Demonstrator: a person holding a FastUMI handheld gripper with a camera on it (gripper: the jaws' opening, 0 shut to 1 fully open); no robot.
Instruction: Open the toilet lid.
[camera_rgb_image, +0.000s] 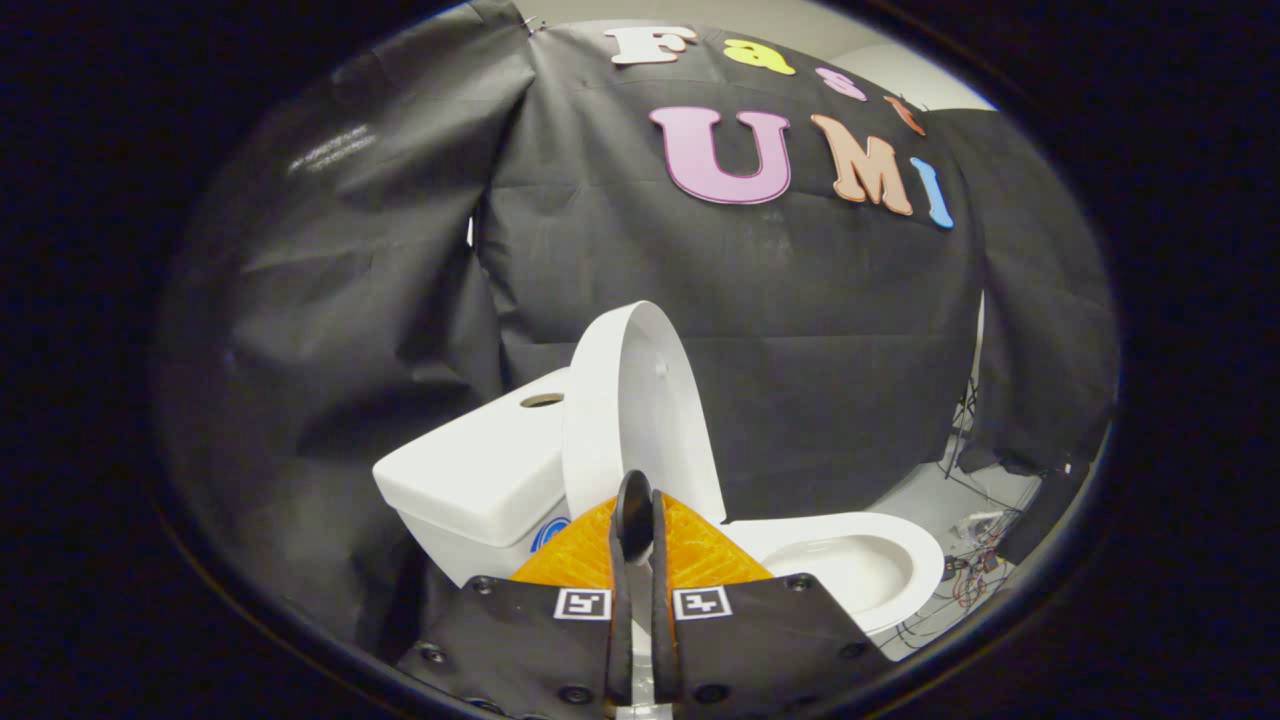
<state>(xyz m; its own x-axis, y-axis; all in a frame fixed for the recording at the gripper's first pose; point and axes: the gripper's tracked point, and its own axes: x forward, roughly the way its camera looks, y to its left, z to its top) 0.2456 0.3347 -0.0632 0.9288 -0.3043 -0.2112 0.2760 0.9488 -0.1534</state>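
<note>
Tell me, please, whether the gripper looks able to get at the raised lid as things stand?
Probably yes. The lid stands upright against the tank, just beyond the gripper, whose fingers are nearly shut with only a thin gap and nothing held; nothing stands between them.

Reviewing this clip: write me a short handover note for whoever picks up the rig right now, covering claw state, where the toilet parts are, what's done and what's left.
Claw: fingers nearly together with a thin slit between them, gripping nothing that I can see.
Toilet lid: raised, standing about upright just beyond the fingertips, next to the tank. Whether it touches the tank is hard to tell.
Bowl: exposed, with its white rim showing past the claw.
Done: the lid is up.
Left: probably only to draw the claw back. First check that the lid stays up by itself.
</note>
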